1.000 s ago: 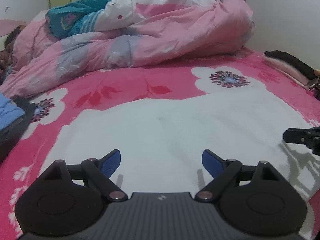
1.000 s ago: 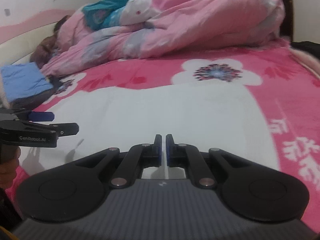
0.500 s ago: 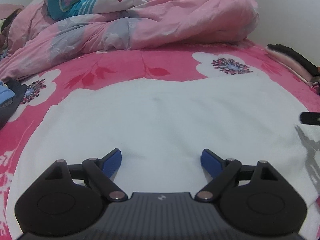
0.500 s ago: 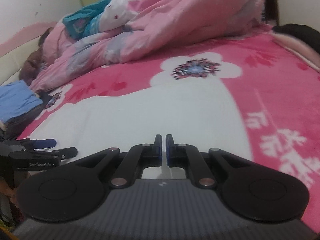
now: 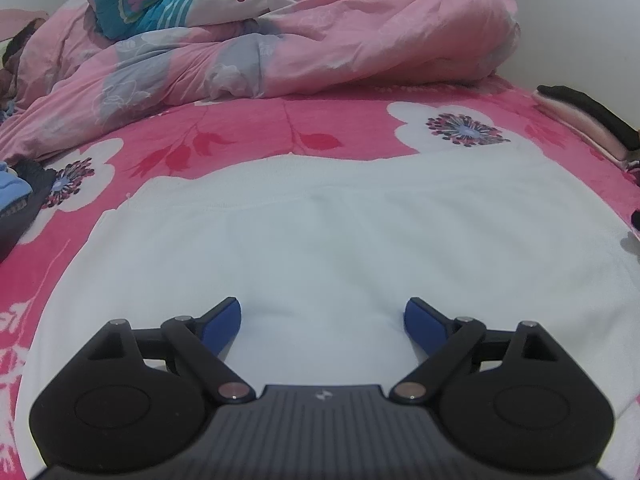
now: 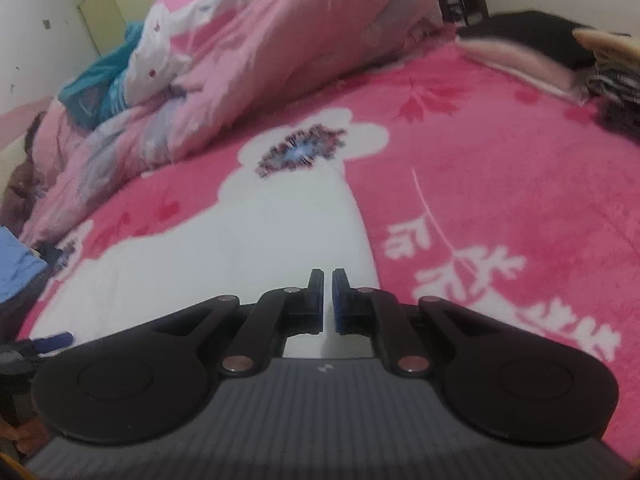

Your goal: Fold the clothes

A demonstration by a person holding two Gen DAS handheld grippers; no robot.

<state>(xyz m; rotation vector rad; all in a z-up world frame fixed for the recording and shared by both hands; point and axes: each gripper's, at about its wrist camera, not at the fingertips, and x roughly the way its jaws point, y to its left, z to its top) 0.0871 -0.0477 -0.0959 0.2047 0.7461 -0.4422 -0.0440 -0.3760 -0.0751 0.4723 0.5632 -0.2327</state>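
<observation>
White garment [image 5: 340,240] is spread flat on the pink flowered bed [image 5: 248,140], near edge under both cameras, far edge close to the white flower print. A faint seam is seen across its upper part; whether it is one layer or already doubled cannot be told.

Left gripper [image 5: 322,320] is held low over the cloth, jaws wide apart, nothing between the blue pads. Right gripper [image 6: 327,300] is clenched almost shut near the garment's right edge; a narrow slit is left, and whether cloth is pinched there cannot be told.

Risks, judged:
- Only the top layer could be caught if the left jaws close mid-panel, so a ridge would be bunched up instead of an edge lifted.
- The fleecy bed cover could be pinched along with the cloth at the right edge.
- Uneven pull from the two sides would skew any fold.

Against a second ago:
- Left view is lower and nearer; more white fills it, and the other gripper has nearly left its right margin.
- Right view is swung rightward and tilted; jaw gap unchanged.
- Folded pile [image 6: 560,52] now more exposed.
</observation>
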